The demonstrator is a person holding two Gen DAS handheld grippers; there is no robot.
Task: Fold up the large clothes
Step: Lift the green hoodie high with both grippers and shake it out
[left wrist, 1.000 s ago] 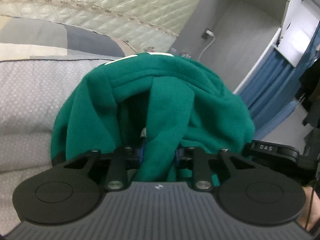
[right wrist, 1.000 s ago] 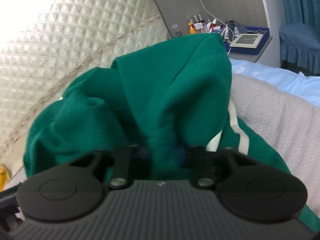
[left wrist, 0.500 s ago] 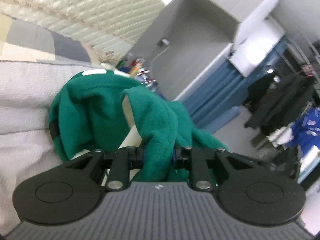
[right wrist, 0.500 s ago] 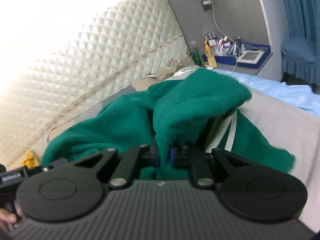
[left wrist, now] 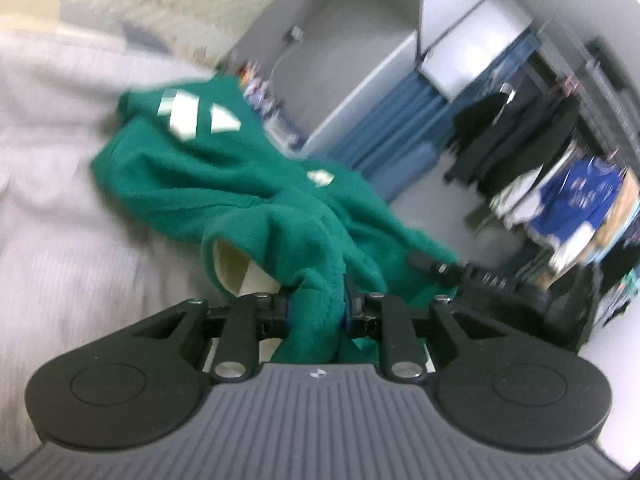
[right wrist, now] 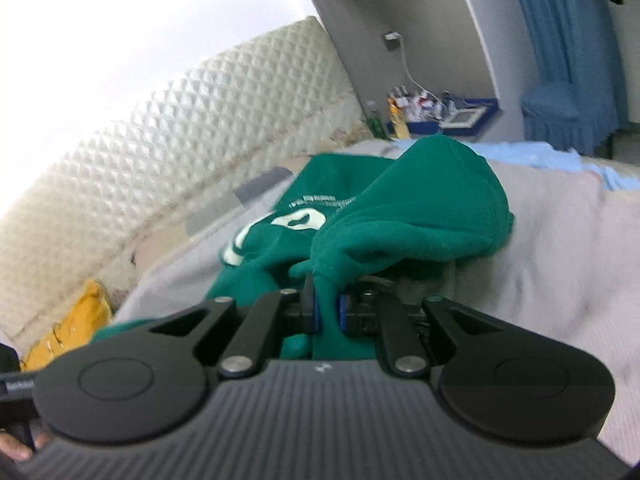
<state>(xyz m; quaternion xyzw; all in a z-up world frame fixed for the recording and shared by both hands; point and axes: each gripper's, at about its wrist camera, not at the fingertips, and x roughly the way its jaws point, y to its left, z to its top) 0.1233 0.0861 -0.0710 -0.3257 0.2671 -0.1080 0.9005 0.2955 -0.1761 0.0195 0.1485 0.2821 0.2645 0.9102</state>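
A green sweatshirt with white print lies stretched over a grey bedcover. My left gripper is shut on a thick bunch of its green fabric, with a cream lining showing beside the pinch. In the right wrist view the same green sweatshirt spreads away from me, its white lettering facing up. My right gripper is shut on a thin fold of its edge. The other gripper's black body shows at the right of the left wrist view.
A quilted cream headboard runs behind the bed. A bedside shelf with bottles and a tray stands by the grey wall, with blue curtains beyond. Dark clothes hang on a rack. A yellow bag lies at the left.
Both grippers have pulled back and apart with the sweatshirt in them. The garment, bunched up high a second ago, now lies lower and stretched out, with its white print showing.
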